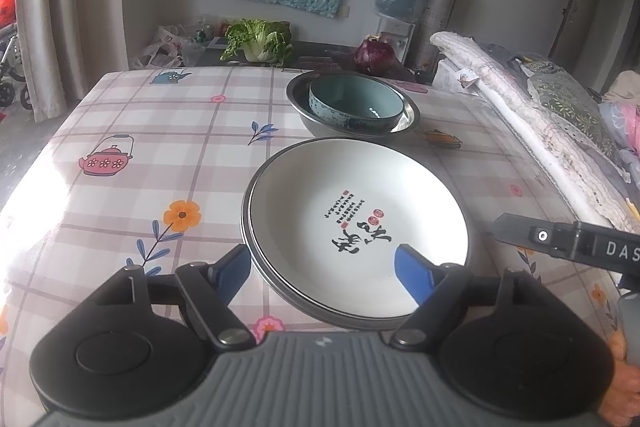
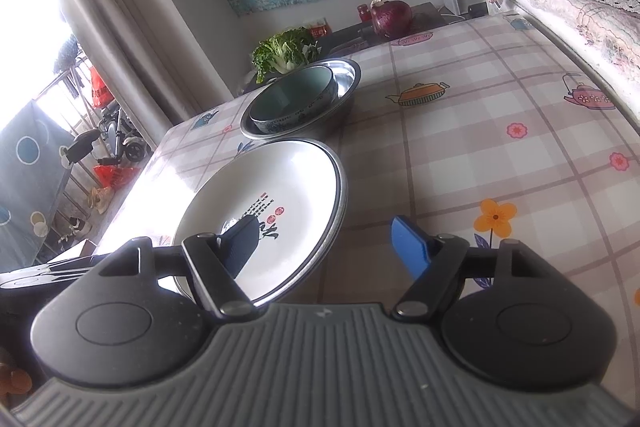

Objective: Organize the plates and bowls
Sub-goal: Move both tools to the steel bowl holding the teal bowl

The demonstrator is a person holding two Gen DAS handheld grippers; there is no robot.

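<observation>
Now, left wrist view: left gripper spread wide, holding nothing; its fingers straddle the near rim of the white plate.
Plate: stacked on a grey plate on the table.
Bowl: at 12 o'clock from plate, inside a steel basin.
Right wrist view: right gripper spread, empty; plate at 10 o'clock, bowl beyond.

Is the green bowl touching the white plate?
Apart. Left wrist view: green bowl sits inside the metal basin, whose wall separates it from the white plate.
</observation>
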